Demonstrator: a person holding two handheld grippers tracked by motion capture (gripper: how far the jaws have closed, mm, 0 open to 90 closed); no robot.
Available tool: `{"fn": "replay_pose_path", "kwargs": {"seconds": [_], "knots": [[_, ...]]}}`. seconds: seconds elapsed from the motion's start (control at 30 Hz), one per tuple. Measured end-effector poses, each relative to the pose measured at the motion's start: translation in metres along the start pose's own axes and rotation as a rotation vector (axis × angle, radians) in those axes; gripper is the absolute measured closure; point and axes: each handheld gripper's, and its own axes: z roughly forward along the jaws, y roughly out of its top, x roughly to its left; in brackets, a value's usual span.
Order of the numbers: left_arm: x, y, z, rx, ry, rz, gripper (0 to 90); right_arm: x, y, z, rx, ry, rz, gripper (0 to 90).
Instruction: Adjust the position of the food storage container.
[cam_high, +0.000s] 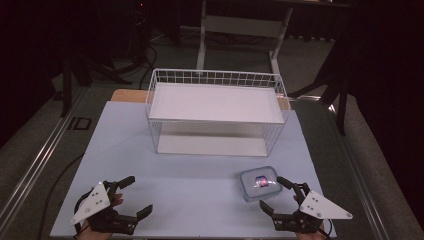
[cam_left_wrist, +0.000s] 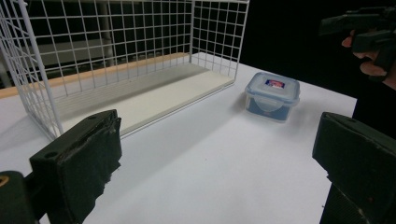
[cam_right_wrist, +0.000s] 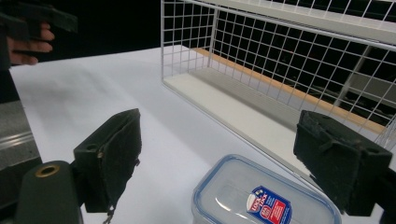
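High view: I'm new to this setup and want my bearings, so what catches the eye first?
The white wire rack with two shelves stands at the middle of the far half of the table. A small clear box with a blue-rimmed lid and a red label sits near the front right. The right gripper is open just before the box, and the left gripper is open at the front left.

Clear container (cam_high: 258, 183) with blue-rimmed lid and red-blue label; white wire-grid basket (cam_high: 217, 78); pale lavender-white desk (cam_high: 200, 190); black grippers, left (cam_high: 135, 195) and right (cam_high: 276, 192), bearing grey plates
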Motion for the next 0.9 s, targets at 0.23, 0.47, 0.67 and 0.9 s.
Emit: {"fn": "replay_pose_path", "kwargs": {"seconds": [0.23, 0.47, 0.67, 0.9], "knots": [[-0.003, 0.003, 0.002, -0.004, -0.002, 0.011, 2.3, 0.009, 0.013, -0.006, -0.043, 0.021, -0.011, 14.1], [-0.009, 0.002, 0.009, 0.016, -0.026, 0.023, 2.3, -0.001, 0.029, -0.003, -0.046, 0.059, 0.029, 14.1], [-0.009, -0.002, 0.013, 0.035, -0.027, 0.017, 2.3, -0.026, 0.041, 0.006, -0.035, 0.072, 0.075, 13.9], [-0.009, -0.003, 0.014, 0.041, -0.028, 0.017, 2.3, -0.052, 0.042, 0.019, -0.029, 0.023, 0.102, 14.0]]}}
